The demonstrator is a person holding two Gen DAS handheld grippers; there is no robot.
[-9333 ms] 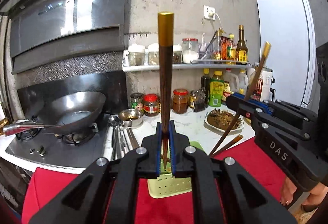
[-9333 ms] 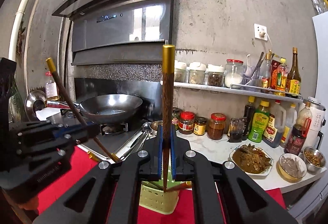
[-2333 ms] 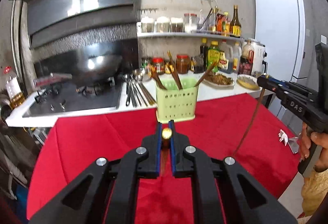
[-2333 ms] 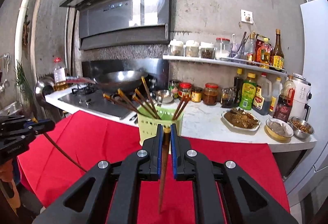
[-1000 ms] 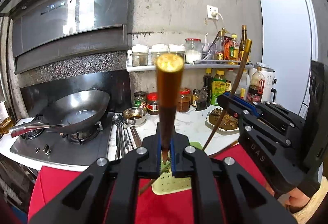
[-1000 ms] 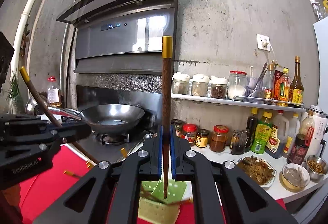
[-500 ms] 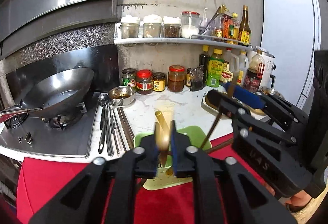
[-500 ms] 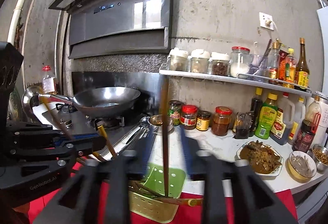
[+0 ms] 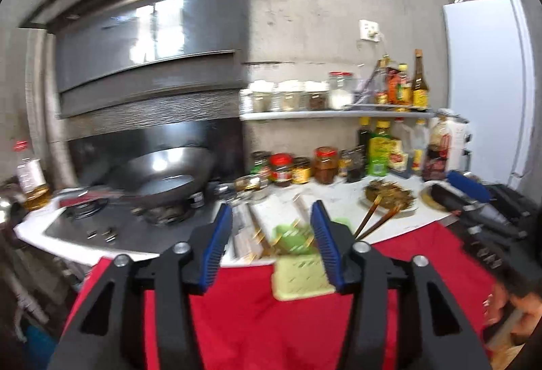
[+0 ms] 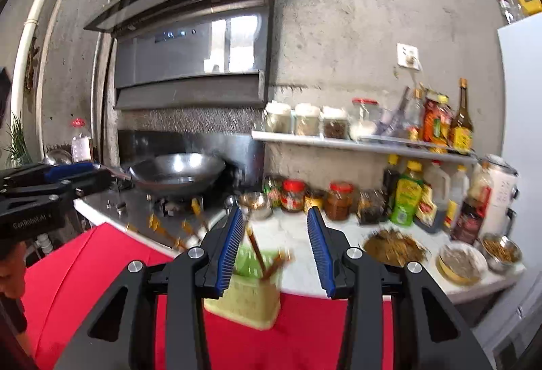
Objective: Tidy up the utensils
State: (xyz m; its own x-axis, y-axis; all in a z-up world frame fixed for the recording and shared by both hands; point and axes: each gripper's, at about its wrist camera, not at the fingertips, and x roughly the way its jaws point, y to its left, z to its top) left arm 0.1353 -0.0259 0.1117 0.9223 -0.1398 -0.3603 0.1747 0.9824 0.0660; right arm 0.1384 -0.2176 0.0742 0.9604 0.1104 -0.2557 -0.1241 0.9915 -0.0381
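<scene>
Both grippers, left (image 9: 272, 234) and right (image 10: 276, 241), gape wide and hold nothing. The green basket (image 10: 247, 297) of chopsticks (image 10: 257, 251) sits just past them. One side reads "GenRobot.AI".

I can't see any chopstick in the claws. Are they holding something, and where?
Nothing. The left gripper and the right gripper are both wide open and empty. The chopsticks stand in the green holder.

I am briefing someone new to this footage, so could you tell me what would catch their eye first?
Probably the bright red cloth across the foreground, with the pale green utensil basket standing on it, brown chopsticks poking out. Framing the basket, the right tongs gape open and empty, as do the left tongs.
</scene>
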